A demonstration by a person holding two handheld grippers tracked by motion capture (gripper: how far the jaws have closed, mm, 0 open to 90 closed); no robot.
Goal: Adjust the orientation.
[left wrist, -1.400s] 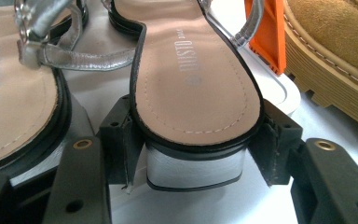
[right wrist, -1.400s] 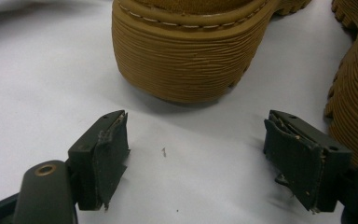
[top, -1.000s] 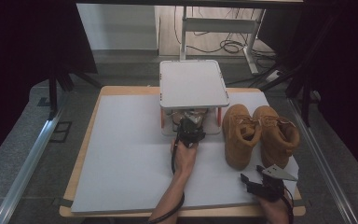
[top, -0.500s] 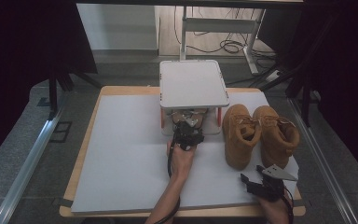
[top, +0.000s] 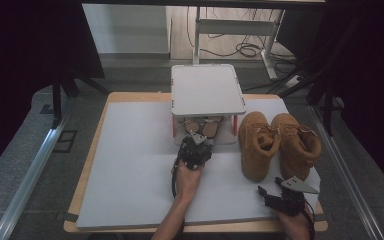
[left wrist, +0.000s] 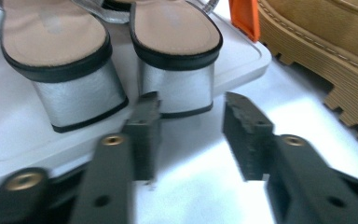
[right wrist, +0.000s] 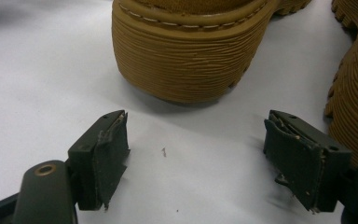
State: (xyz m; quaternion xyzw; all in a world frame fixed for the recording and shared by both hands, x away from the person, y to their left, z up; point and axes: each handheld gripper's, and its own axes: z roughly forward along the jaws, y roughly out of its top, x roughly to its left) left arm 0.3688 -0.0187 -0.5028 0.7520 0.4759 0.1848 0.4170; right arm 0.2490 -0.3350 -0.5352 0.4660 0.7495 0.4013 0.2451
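**Left gripper at the heel of a silver sandal under the rack**

Nearest the person, the right gripper (top: 267, 194) rests low on the white table mat (top: 130, 190) at the front right corner, its jaws spread wide with nothing between them. In the right gripper view those jaws frame bare mat, and just ahead stands the ribbed heel of the left tan boot (right wrist: 191, 51); the sole edge of the right tan boot (right wrist: 354, 84) runs along that view's right side.

Further in, the left hand (top: 187, 177) holds the left gripper (top: 198, 141) pointed away from the person, at the front edge of the shoe rack (top: 207, 90). Its jaws have just been closing and now stand at a middling gap, pressing on nothing. In the left gripper view they lie on either side of the silver block heel of the right-hand sandal (left wrist: 176, 84), a little short of it, so the heel is not gripped. The left-hand sandal (left wrist: 70, 88) stands just beside it; both sit on the rack's white lower shelf (left wrist: 242, 65), heels towards the gripper. An orange rack post (left wrist: 244, 16) rises at the shelf's corner.

Beside the rack, to the right, the two boots stand side by side on the mat.
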